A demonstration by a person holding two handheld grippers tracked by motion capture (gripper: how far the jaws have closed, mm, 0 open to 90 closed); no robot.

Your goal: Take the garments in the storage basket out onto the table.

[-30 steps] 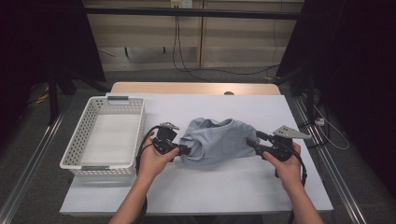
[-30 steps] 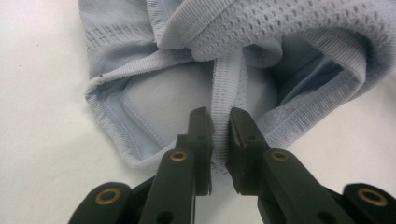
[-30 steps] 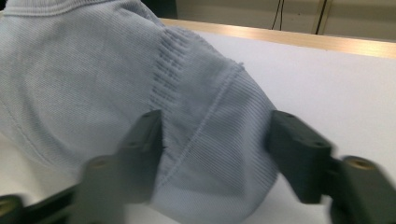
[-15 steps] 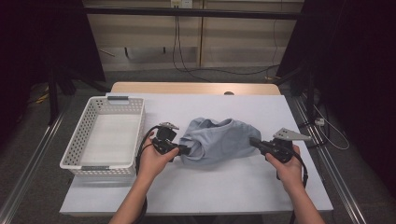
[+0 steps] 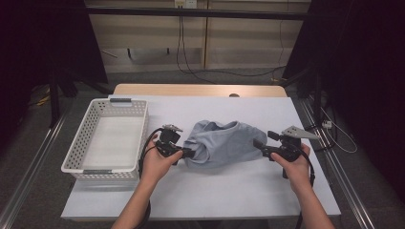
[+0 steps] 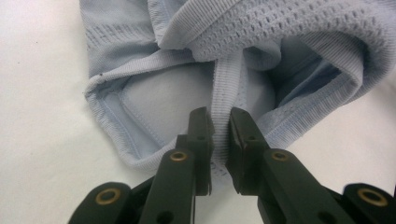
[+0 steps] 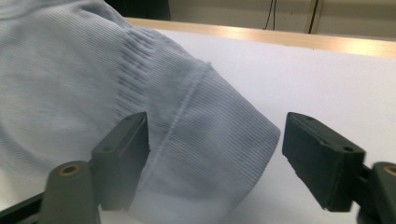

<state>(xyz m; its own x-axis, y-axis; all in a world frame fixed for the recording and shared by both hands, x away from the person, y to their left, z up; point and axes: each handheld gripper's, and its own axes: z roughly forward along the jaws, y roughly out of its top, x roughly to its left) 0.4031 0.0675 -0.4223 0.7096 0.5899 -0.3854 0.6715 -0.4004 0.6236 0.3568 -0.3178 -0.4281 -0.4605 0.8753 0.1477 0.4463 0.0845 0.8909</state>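
A light blue knit garment (image 5: 222, 143) lies crumpled in the middle of the white table (image 5: 239, 191). My left gripper (image 5: 188, 153) is at its left end, shut on a ribbed band of the garment (image 6: 163, 98), which runs up between the jaws of the left gripper (image 6: 219, 123). My right gripper (image 5: 256, 144) is at the garment's right end. Its jaws have just been opening. In the right gripper view the right gripper (image 7: 215, 140) stands wide, with the ribbed hem of the garment (image 7: 70, 79) lying loose between the pads, which do not press on it.
A white plastic basket (image 5: 76, 148) with nothing in it stands on the left part of the table, close to my left hand. A wooden strip runs along the table's far edge (image 5: 200, 89). Metal rails flank the table on both sides.
The right hand has shifted slightly at the garment's right end, and its jaws stand apart from the cloth. The left hand and its grip look unchanged.
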